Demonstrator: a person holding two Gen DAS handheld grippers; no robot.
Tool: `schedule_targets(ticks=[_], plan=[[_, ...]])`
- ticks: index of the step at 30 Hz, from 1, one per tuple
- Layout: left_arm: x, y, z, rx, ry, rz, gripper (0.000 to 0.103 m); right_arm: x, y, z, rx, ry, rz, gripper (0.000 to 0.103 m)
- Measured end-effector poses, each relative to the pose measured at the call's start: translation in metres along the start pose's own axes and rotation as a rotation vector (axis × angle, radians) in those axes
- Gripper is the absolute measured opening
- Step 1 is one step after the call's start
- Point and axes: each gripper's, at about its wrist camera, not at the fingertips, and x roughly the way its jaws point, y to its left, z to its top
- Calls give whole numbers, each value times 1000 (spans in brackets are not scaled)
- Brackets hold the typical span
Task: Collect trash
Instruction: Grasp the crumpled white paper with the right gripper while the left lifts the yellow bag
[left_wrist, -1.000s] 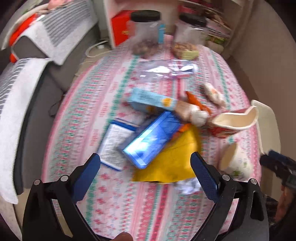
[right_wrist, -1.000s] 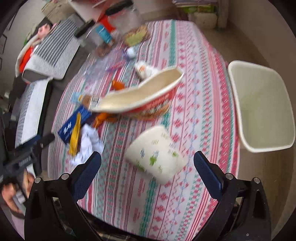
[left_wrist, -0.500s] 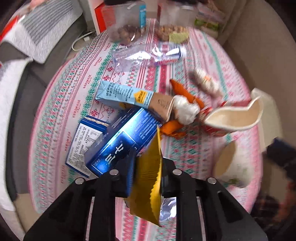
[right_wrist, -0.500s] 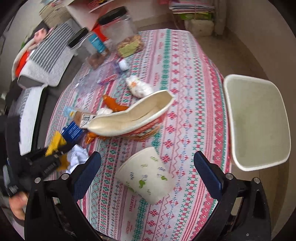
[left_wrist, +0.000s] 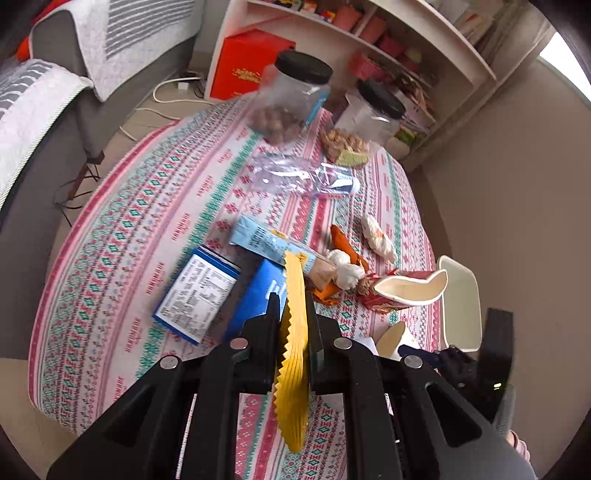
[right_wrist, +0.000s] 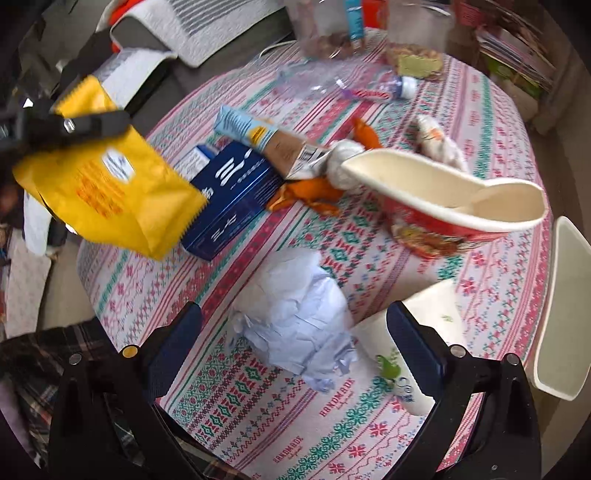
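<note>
My left gripper (left_wrist: 293, 314) is shut on the top edge of a yellow snack bag (left_wrist: 293, 362). The right wrist view shows that bag (right_wrist: 107, 192) hanging clear of the table at the left. My right gripper (right_wrist: 291, 317) is open and points down over a crumpled white paper (right_wrist: 291, 295), which lies between its blue fingers without touching them. A paper cup (right_wrist: 402, 343) lies on its side against the right finger. A crushed red noodle bowl (right_wrist: 443, 199), a dark blue box (right_wrist: 236, 192), a milk carton (right_wrist: 255, 133) and orange peel (right_wrist: 314, 190) lie on the patterned tablecloth (right_wrist: 480, 110).
A white bin (right_wrist: 557, 306) stands off the table's right edge. A flattened clear bottle (left_wrist: 306, 177) and two black-lidded jars (left_wrist: 295, 99) sit at the far side. A second blue-and-white box (left_wrist: 199, 291) lies at the left. A grey sofa (left_wrist: 44, 110) and shelves stand beyond.
The left gripper closed on the yellow bag and lifted it off the table. The right gripper swung left and lower, from over the paper cup to over the crumpled paper.
</note>
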Motion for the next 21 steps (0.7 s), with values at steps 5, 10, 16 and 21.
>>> schedule_targets(ticks=[5, 10, 16, 21], plan=[[-13, 19, 1, -23, -20, 4, 13, 24, 11, 3, -53, 65, -14, 94], [-16, 25, 2, -27, -33, 21, 13, 38, 7, 13, -27, 104, -17, 65], [-21, 30, 4, -42, -57, 26, 13, 8, -9, 39, 59, -5, 113, 54], [-22, 20, 6, -26, -92, 33, 13, -41, -25, 49, 125, -211, 155, 54]])
